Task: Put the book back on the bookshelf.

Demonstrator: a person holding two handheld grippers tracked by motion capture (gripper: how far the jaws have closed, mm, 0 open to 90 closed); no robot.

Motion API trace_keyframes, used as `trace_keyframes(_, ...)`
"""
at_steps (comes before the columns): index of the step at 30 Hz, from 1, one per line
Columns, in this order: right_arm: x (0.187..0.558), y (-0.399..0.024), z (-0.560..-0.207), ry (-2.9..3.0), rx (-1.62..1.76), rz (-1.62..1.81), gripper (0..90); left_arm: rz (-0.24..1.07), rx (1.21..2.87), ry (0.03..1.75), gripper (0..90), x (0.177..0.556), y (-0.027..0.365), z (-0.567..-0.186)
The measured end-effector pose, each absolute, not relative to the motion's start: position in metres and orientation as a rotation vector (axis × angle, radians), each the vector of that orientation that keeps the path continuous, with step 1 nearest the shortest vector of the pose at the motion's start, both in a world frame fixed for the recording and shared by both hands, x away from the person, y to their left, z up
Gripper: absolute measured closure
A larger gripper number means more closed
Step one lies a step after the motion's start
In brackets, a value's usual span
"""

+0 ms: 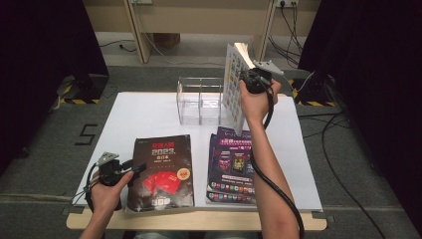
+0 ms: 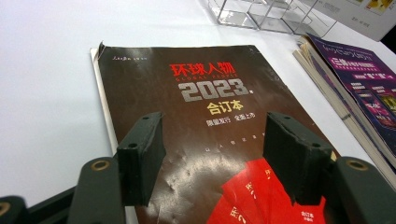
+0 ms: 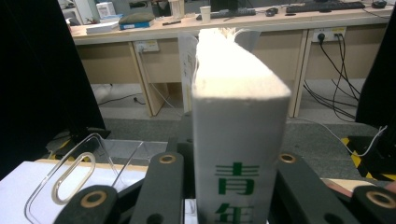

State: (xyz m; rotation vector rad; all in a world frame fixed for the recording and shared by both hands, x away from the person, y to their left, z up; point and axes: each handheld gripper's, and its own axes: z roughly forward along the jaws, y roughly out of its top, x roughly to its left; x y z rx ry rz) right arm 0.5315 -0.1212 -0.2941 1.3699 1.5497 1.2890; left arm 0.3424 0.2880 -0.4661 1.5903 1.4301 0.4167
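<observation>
A thick white book [image 1: 232, 82] with green characters on its spine [image 3: 239, 116] stands upright in the air above the table's back right. My right gripper [image 1: 245, 78] is shut on it, its black jaws [image 3: 236, 168] pressing both sides of the spine. A dark book [image 1: 161, 172] with "2023" on its cover [image 2: 210, 93] lies flat at the front left. At that book's left edge, my left gripper [image 1: 134, 169] stays low over the cover. Its jaws [image 2: 217, 158] are open with nothing between them.
A clear acrylic holder [image 1: 200, 99] with two compartments stands at the back centre of the white table board [image 1: 144, 117], just left of the raised book. A stack of purple magazines [image 1: 231, 167] lies right of the dark book. Cables and desks are beyond the table.
</observation>
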Motion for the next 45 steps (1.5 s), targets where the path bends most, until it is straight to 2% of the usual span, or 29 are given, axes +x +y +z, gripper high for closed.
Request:
trace_keyframes(25, 0.556, -0.111, -0.314, 1.571, 1.319, 1.274, 74.5, 0.413, 1.592, 1.44, 37.6, 0.344, 0.289, -0.469)
trace_keyframes(45, 0.555, -0.115, -0.329, 1.593, 1.286, 1.267, 74.1, 0.409, 1.605, 1.433, 37.7, 0.344, 0.286, -0.47)
